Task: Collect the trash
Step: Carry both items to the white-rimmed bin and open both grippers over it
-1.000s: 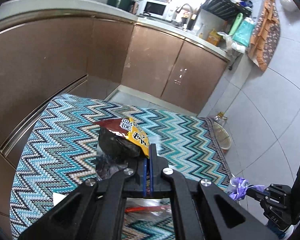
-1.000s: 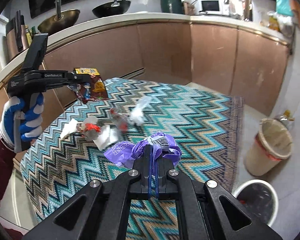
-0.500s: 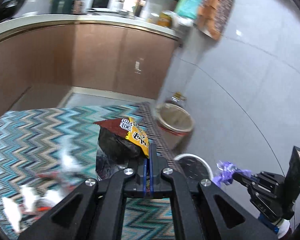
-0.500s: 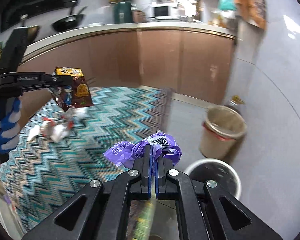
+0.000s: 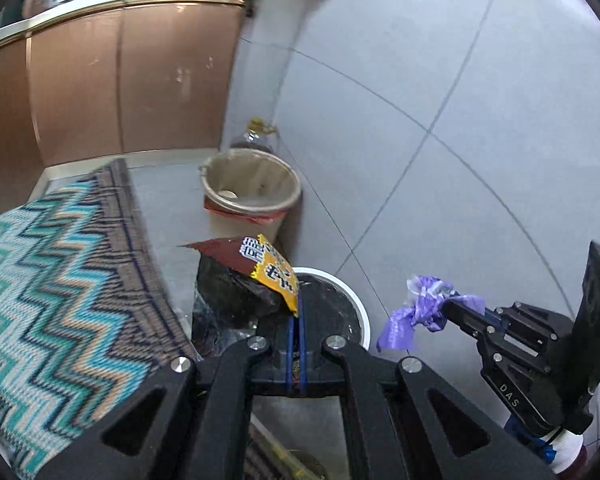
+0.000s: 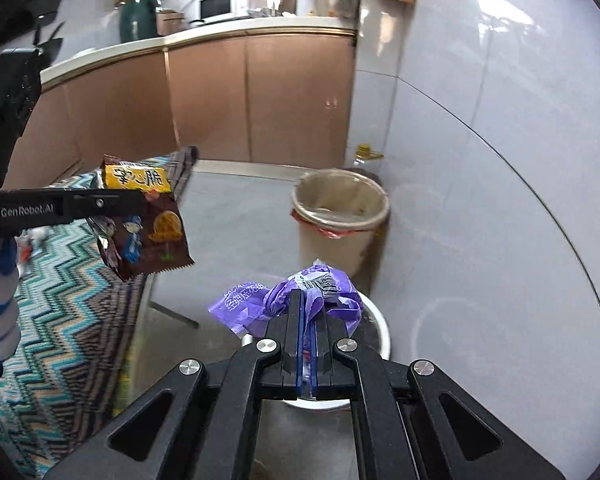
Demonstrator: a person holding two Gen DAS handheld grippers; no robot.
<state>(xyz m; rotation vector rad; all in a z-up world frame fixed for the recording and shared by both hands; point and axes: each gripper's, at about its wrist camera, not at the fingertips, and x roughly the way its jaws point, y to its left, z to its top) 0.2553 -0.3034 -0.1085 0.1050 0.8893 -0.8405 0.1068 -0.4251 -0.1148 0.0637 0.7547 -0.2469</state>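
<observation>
A zigzag cloth point(image 5: 56, 280) in teal, tan and dark stripes covers the bench at the left of both views, its fringed edge ending beside grey floor tiles point(image 5: 440, 128). Brown cabinets point(image 5: 112, 80) under a pale counter run across the upper left, with a microwave point(image 6: 216, 6) and a dark green jar point(image 6: 138, 20) on the counter in the right wrist view. A tan bin point(image 5: 252, 192) with a red-edged liner stands on the floor against the wall, a yellow-capped bottle point(image 6: 364, 156) just behind it. Nearer the cameras, a white-rimmed bin with a dark inside point(image 5: 340, 308) sits on the floor.

The left tongs point(image 5: 296, 320) are closed on a snack bag point(image 5: 252, 276), brown with a yellow band bearing printed characters; in the right wrist view it hangs at the left middle of the frame, a cartoon figure on its face and a sawtooth bottom edge. The right tongs point(image 6: 308, 312) are clamped on a crumpled purple wrapper point(image 6: 284, 296) with white print and a barcode patch. Both pieces are held in the air near the white-rimmed bin, the purple one in front of its rim.
</observation>
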